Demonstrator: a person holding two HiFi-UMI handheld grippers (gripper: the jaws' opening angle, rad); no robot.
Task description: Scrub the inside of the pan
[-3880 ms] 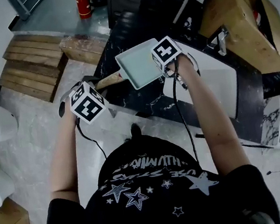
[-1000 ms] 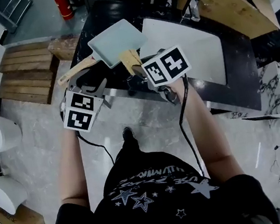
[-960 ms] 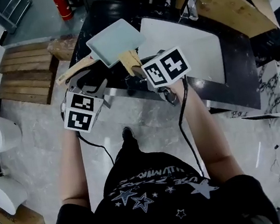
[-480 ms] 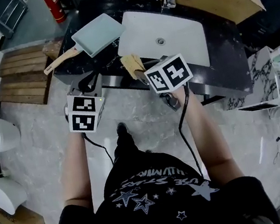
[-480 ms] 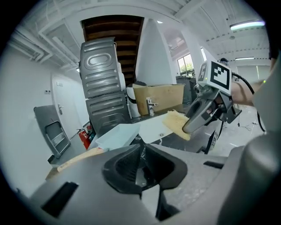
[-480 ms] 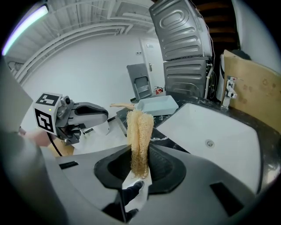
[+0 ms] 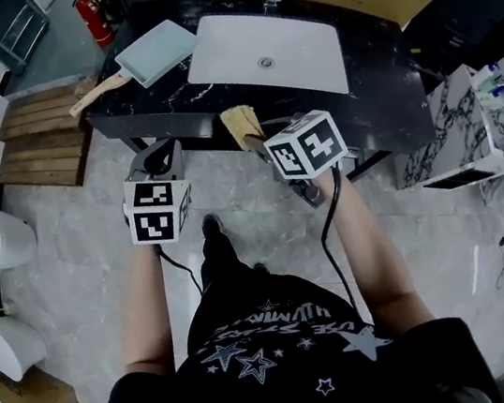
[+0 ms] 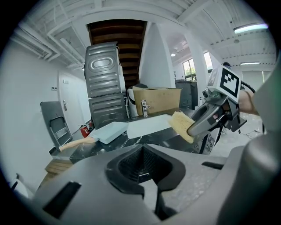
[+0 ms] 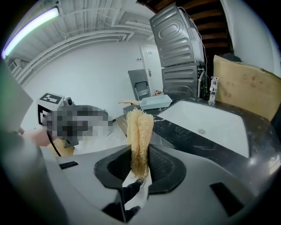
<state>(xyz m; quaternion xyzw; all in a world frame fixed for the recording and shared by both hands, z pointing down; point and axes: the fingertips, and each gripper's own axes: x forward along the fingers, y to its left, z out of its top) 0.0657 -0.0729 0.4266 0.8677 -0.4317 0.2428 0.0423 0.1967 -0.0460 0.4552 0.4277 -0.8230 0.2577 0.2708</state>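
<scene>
For scrubbing, the right hand-held gripper (image 9: pixel 139 166) is pinching a tan loofah scrubber (image 9: pixel 139 129); the left hand-held gripper (image 8: pixel 151 184) is hanging pressed together; the pale-green square pan (image 7: pixel 157 49) is lying on the bench (image 7: pixel 162 110) at eleven o'clock

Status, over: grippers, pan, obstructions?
Left gripper shut, empty. Right gripper shut on sponge. Pan on counter beside sink, off from both grippers. Nothing in the way.

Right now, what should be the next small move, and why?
Probably carry the right gripper forward toward the pan on the counter: it grips the sponge, but the sponge hangs in air, short of the pan.
</scene>
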